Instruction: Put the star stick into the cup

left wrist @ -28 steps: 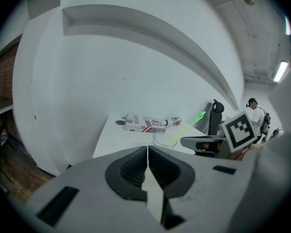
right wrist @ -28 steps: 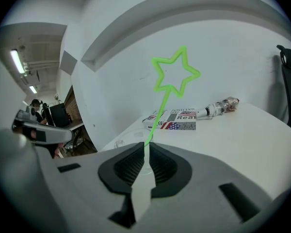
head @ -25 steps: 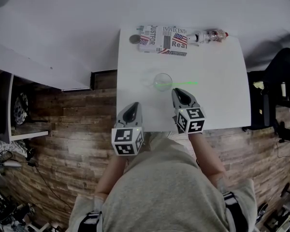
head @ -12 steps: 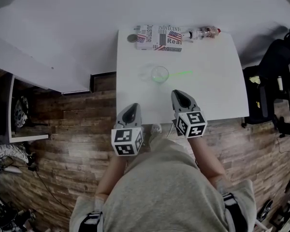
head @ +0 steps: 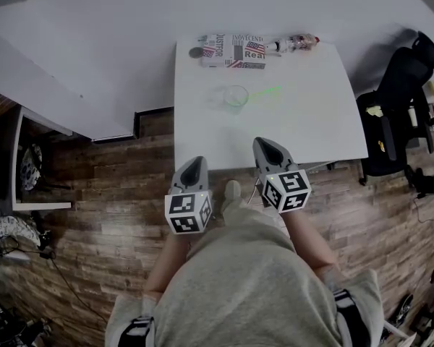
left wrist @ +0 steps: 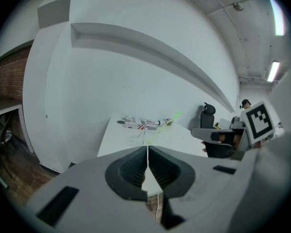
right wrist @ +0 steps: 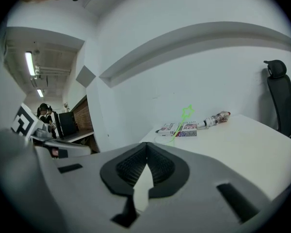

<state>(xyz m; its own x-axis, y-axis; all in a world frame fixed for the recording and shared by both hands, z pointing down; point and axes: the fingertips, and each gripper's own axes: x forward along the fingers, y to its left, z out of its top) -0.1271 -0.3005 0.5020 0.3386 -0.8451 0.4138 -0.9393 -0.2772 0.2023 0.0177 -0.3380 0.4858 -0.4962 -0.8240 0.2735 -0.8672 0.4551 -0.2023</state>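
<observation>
- On the near side of the cup (head: 236, 96), well apart from it, both tongs hang at the table (head: 304, 129) edge: the left gripper (head: 194, 166) and the right gripper (head: 265, 147).
- Each gripper's own view shows its jaws pressed together with nothing between them, for the left gripper (left wrist: 147, 155) and the right gripper (right wrist: 146, 153) alike.
- From the cup the stick (head: 264, 92) runs out to the right and a little away. In the right gripper view it rises on a slant, with the star (right wrist: 187, 111) high above the cup (right wrist: 164, 140).
- I judge that its lower end is already inside the cup, so the task looks done.
- The cup lies ahead of both tongs, between their lines. The right gripper is somewhat nearer, and the star leans to its side, so a correction would fall to the right one.
- Behind the cup, at the far table edge, lie a box (head: 233, 51) and a bottle (head: 295, 43).
- The cup is clear and faint. Its rim is hard to trace, and I cannot tell whether the stick's end touches the bottom.
- In the left gripper view only the green stick (left wrist: 168, 122) shows plainly, and the cup under it is too small to make out.
</observation>
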